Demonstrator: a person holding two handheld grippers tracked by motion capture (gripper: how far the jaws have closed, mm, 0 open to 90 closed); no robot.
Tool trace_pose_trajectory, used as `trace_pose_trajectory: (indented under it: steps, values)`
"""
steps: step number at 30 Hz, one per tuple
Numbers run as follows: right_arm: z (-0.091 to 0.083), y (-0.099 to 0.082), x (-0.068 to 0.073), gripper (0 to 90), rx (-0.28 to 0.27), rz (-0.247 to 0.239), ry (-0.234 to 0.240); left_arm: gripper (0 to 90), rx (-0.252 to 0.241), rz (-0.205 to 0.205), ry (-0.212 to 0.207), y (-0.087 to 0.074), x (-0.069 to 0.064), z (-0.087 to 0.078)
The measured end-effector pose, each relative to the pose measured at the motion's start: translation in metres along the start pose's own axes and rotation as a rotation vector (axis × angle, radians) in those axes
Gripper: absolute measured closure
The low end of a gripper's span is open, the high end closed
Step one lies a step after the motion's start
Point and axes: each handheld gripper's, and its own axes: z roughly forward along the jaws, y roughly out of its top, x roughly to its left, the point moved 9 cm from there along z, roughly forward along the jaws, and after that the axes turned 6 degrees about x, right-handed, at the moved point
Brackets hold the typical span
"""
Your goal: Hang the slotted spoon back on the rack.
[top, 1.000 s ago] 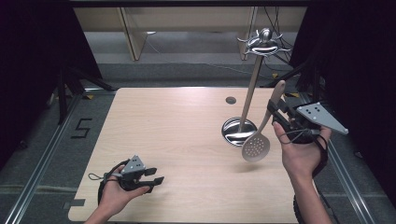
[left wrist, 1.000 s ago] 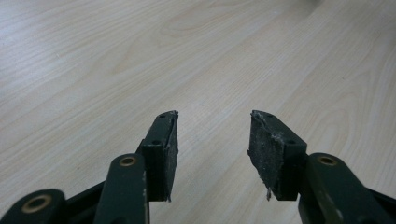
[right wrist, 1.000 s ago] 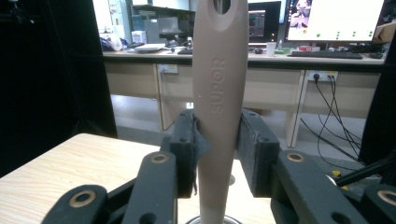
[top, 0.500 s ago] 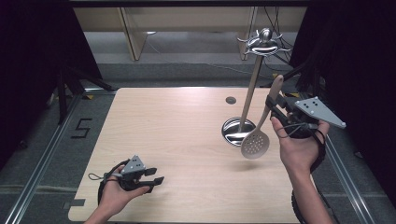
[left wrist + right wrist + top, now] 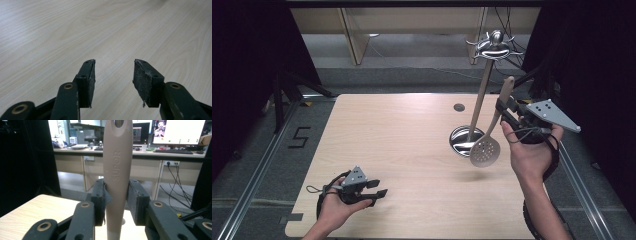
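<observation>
High view: slotted spoon (image 5: pixel 484 150) hangs above the table's (image 5: pixel 402 145) right edge

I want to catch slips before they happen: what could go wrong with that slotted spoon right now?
The right claw grips the slotted spoon on its smooth tapered handle, so the spoon might slide or swing. Its perforated head hangs right beside the rack's pole and over the edge of the round metal base; a careless lift toward the hooks could knock the rack.
</observation>
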Motion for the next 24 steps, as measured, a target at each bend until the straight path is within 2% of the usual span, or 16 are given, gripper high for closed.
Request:
trace_pose_trajectory:
  steps: [11,12,19,20,21,24]
  values:
    - [0.006,0.005,0.002,69.6,-0.001,0.016,-0.004,51.4,0.008,0.012,-0.001,-0.001,0.001,-0.001]
    - [0.007,0.006,0.001,69.6,-0.001,-0.002,-0.005,51.4,0.008,0.012,-0.001,-0.001,0.001,-0.001]
    - [0.009,0.011,0.002,69.6,0.004,0.004,-0.005,51.4,0.008,0.014,-0.001,-0.001,0.001,0.000]
    - [0.010,0.012,0.002,69.6,-0.001,-0.009,-0.003,51.4,-0.007,-0.001,-0.003,0.001,0.000,0.001]
    - [0.011,0.012,0.004,69.6,0.009,-0.001,0.003,51.4,0.007,0.014,-0.001,-0.001,0.001,0.000]
    - [0.013,0.014,0.004,69.6,0.009,-0.009,0.001,51.4,0.008,0.013,-0.001,-0.001,0.001,0.000]
